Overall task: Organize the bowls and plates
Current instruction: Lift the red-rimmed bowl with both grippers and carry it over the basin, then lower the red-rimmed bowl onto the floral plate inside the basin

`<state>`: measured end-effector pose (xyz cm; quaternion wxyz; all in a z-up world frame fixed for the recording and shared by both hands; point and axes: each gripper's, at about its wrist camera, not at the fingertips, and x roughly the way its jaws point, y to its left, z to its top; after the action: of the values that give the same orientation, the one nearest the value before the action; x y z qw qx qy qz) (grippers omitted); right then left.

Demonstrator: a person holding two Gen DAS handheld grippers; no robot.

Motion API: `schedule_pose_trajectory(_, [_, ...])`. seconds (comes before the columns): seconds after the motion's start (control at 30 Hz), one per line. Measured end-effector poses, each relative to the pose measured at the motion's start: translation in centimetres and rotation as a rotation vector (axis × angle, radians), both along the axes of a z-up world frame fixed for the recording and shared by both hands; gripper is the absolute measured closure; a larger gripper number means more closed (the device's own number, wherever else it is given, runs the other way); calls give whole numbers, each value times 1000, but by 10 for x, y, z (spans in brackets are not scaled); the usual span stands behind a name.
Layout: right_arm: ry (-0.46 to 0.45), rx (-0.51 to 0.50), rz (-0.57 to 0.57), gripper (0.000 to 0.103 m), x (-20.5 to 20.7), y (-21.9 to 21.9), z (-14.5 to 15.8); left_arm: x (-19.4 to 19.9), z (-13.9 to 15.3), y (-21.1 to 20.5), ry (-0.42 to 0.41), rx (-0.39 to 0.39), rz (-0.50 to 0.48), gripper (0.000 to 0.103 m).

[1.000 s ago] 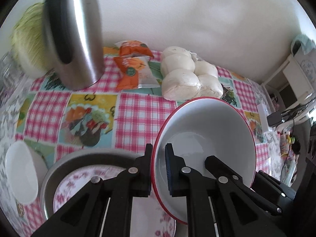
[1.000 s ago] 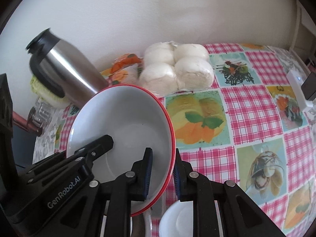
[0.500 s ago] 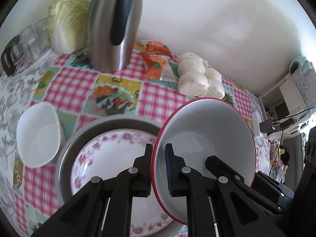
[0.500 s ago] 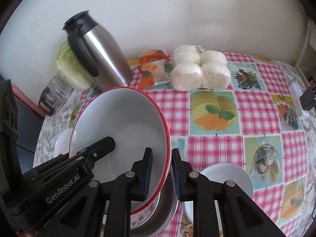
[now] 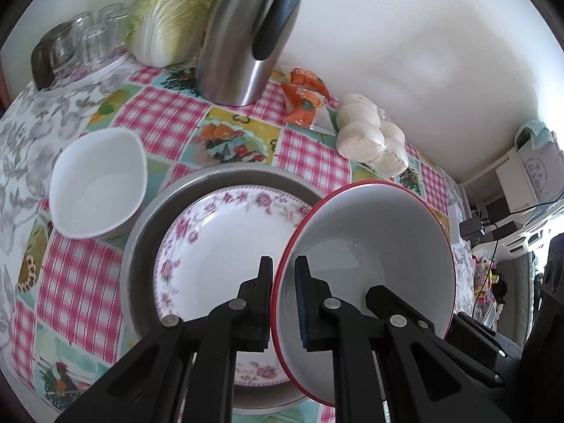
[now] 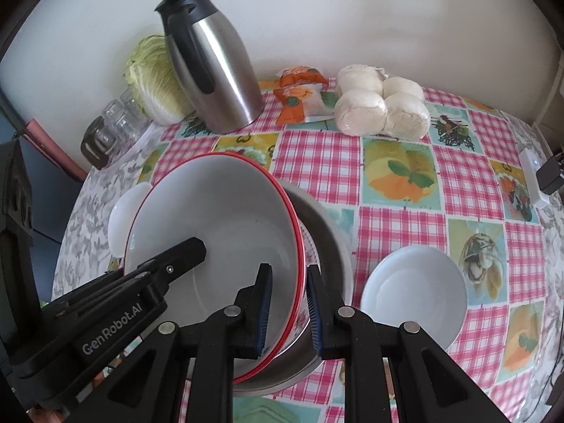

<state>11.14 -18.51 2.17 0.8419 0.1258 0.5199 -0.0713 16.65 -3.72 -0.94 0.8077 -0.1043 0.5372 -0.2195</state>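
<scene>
Red-rimmed bowl (image 5: 380, 246) in both tools, above floral plate (image 5: 225, 239)

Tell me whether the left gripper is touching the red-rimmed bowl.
Touching. In the left wrist view the left gripper is shut on the rim of the red-rimmed bowl, one pad inside the wall, the other outside.

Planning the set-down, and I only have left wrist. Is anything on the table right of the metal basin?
Observer: Yes. A white bowl sits on the cloth just right of the metal basin.
Operator: Is the right claw actually on the big bowl's rim?
Observer: Yes. The right claw pinches the red-rimmed bowl at its rim, one pad inside and one outside.
</scene>
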Motion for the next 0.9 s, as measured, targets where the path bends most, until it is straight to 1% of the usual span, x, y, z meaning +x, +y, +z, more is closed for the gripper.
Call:
schedule_pose_trajectory(0.2, [20,-7,20,82,-6,13,-9,-7,-3,13,-4,-7,37,91])
schedule_pose_trajectory(0.37, [31,-6,31,82,-7,21,-15,-10,-5,15,-16,13,36,91])
schedule_pose_trajectory(0.53, [39,1,33,82,-4,20,-20,-7,-13,17,12,4,38,91])
schedule_pose_trajectory(0.9, [47,26,35,82,4,23,-33,2,-21,23,27,0,48,91])
